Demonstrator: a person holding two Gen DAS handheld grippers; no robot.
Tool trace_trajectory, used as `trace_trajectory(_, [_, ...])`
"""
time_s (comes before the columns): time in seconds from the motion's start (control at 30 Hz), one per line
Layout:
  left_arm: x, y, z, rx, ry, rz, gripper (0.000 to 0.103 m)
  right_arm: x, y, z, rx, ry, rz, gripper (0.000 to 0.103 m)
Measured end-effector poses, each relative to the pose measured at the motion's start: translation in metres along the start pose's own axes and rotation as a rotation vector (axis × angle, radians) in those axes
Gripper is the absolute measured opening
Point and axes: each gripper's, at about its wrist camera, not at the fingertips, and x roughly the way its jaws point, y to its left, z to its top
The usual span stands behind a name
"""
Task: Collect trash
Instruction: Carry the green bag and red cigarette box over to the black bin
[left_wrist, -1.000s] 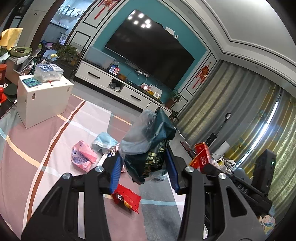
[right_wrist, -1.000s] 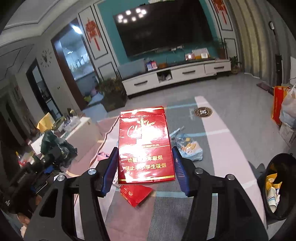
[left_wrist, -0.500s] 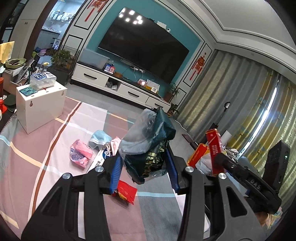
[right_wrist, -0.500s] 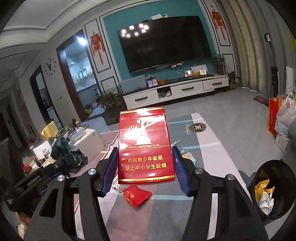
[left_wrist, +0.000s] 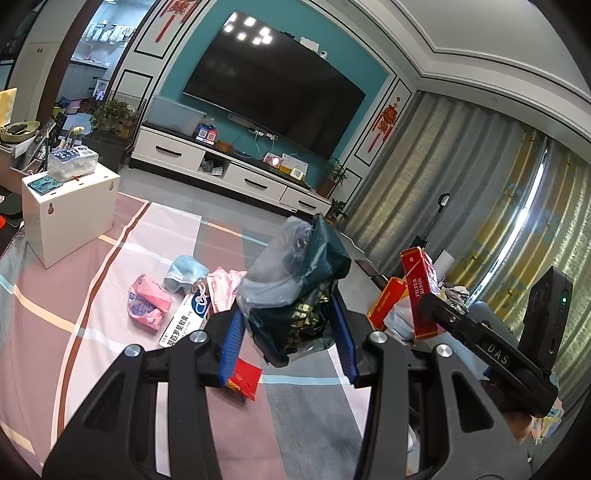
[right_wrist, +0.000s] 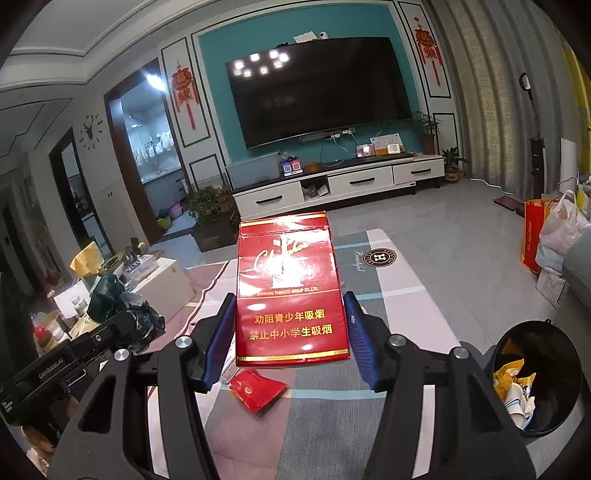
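Note:
My left gripper (left_wrist: 288, 336) is shut on a crumpled dark green and clear plastic bag (left_wrist: 295, 291), held up above the rug. My right gripper (right_wrist: 291, 339) is shut on a red cigarette carton (right_wrist: 290, 291), its blue pads against both sides. The same carton (left_wrist: 421, 291) shows edge-on at the right of the left wrist view, and the bag (right_wrist: 122, 306) at the left of the right wrist view. A black trash bin (right_wrist: 543, 373) with wrappers inside stands low on the right. A red packet (right_wrist: 256, 391) lies on the rug below both grippers.
Pink wrappers (left_wrist: 147, 302), a blue mask (left_wrist: 184, 273) and a white medicine box (left_wrist: 184, 325) lie on the striped rug (left_wrist: 92, 295). A white box table (left_wrist: 70, 214) stands at the left. A TV cabinet (right_wrist: 332, 184) lines the far wall; shopping bags (right_wrist: 546, 236) sit by the curtains.
Both grippers have risen a little with their loads and the views have tilted up. The red carton has come into the left wrist view at the right.

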Motion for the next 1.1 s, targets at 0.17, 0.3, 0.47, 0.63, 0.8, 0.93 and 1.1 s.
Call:
trace_trajectory(0.17, [0.001,-0.005,-0.002,0.017,0.007,-0.004,0.045,-0.003,-0.002,-0.001,-0.003,-0.003,-0.005,0.057])
trace_trajectory(0.3, [0.003,-0.01,-0.004,0.029,0.019,-0.011,0.045,-0.004,-0.002,-0.002,-0.007,-0.005,-0.006,0.057])
trace_trajectory(0.47, [0.006,-0.018,-0.009,0.049,0.044,-0.03,0.045,-0.009,-0.008,-0.004,-0.004,-0.005,-0.013,0.057])
trace_trajectory(0.63, [0.01,-0.026,-0.014,0.072,0.061,-0.034,0.045,-0.012,-0.01,-0.004,0.0,-0.009,-0.021,0.057])
trace_trajectory(0.8, [0.017,-0.029,-0.019,0.085,0.08,-0.029,0.045,-0.014,-0.014,-0.003,0.006,-0.016,-0.036,0.057])
trace_trajectory(0.93, [0.031,-0.029,-0.028,0.087,0.121,-0.013,0.045,-0.017,-0.02,-0.002,0.024,-0.024,-0.061,0.057])
trace_trajectory(1.1, [0.046,-0.036,-0.041,0.11,0.17,-0.001,0.045,-0.025,-0.036,0.0,0.052,-0.044,-0.082,0.057])
